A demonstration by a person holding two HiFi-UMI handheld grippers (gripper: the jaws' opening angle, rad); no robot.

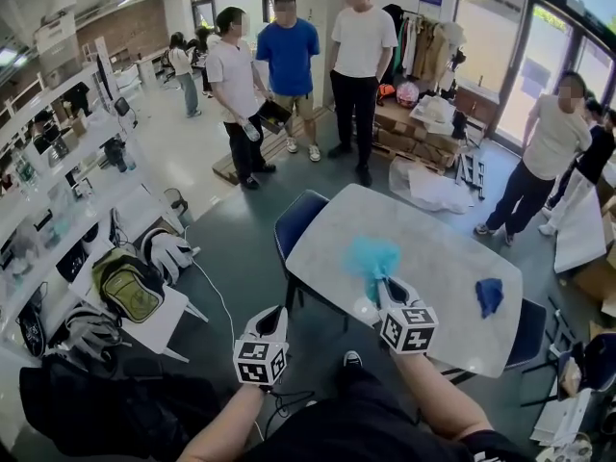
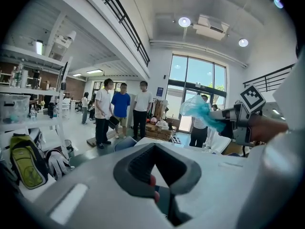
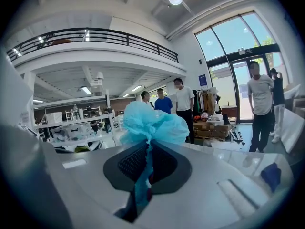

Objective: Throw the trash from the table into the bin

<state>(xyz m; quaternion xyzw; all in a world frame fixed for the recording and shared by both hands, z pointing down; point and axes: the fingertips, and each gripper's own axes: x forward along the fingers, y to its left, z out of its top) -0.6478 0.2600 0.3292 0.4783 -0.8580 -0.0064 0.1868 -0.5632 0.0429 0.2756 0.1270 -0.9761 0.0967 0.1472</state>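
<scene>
2 grippers. Left gripper (image 1: 272, 318): fingers closed, empty, left of the table (image 1: 433, 248). Right gripper (image 1: 387, 289): fingers clamped on 1 light-blue crumpled plastic wad (image 1: 371, 256), bunched just above fingertips. 1 dark-blue scrap (image 1: 489, 295) lies on table, to their right.

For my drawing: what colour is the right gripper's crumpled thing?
Light blue wad; right gripper view shows it best.

I count two grippers: left gripper (image 1: 272, 318) at 7 o'clock, right gripper (image 1: 381, 283) at 5 o'clock. Trash pieces: two, one light-blue wad (image 1: 371, 256) and one dark-blue scrap (image 1: 489, 296) at 4 o'clock. One table (image 1: 433, 243). Two blue chairs (image 1: 294, 221) (image 1: 529, 333). Three persons (image 1: 288, 56) grouped at 12 o'clock.
</scene>
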